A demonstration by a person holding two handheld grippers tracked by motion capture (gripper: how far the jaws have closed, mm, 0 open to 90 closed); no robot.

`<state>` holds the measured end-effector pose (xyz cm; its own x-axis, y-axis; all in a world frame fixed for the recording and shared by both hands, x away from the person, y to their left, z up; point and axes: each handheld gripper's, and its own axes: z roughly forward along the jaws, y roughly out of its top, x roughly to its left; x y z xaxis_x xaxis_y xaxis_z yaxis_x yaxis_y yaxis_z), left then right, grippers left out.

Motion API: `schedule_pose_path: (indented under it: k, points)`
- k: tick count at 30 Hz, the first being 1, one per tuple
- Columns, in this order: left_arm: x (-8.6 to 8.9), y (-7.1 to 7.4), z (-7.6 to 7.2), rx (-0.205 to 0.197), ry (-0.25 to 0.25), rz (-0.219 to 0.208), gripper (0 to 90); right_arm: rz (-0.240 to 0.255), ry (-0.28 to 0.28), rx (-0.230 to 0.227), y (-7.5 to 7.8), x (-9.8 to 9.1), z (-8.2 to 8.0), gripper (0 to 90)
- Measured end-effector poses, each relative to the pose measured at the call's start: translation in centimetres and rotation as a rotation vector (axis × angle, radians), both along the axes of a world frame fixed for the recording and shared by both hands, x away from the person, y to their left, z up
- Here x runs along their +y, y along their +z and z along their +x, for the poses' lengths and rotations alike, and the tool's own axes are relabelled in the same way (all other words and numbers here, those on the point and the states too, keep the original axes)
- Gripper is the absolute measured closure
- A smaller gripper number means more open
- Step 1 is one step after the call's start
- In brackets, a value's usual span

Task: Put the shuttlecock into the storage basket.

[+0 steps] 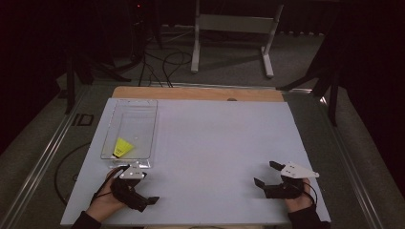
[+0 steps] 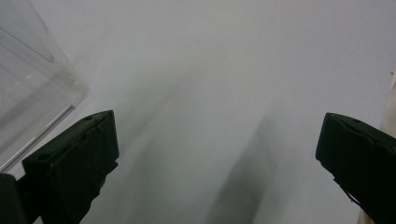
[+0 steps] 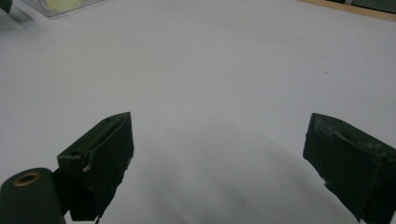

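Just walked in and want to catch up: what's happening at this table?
A person sits at a white table with a two-jaw gripper in each hand. Both the left gripper and the right gripper rest low near the front edge, jaws open and holding nothing. A clear plastic box stands just ahead of the left gripper, with a yellow shuttlecock lying inside it. Neither gripper touches the shuttlecock.

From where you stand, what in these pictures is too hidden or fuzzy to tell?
- Yellow object in the clear tray: too small in the high view to identify; cut off by the top edge in the right gripper view.
- Clear tray in the left gripper view: cut off by the left edge.
- Left hand: partly covered by the left gripper in the high view.
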<state>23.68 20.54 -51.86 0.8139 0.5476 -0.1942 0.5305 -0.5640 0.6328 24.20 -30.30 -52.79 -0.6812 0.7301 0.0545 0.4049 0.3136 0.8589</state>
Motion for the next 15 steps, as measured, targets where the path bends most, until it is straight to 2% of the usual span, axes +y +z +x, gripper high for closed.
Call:
schedule_pose_path:
  k: [9, 15]
  points:
    - [0.66, 0.12, 0.19, -0.007, 0.027, -0.047, 0.1, 0.000, 0.005, 0.006, -0.16, 0.08, 0.07, 8.8]
    - [0.72, 0.20, 0.18, -0.007, 0.022, -0.057, 0.1, 0.003, 0.004, 0.010, -0.15, 0.07, 0.04, 8.8]
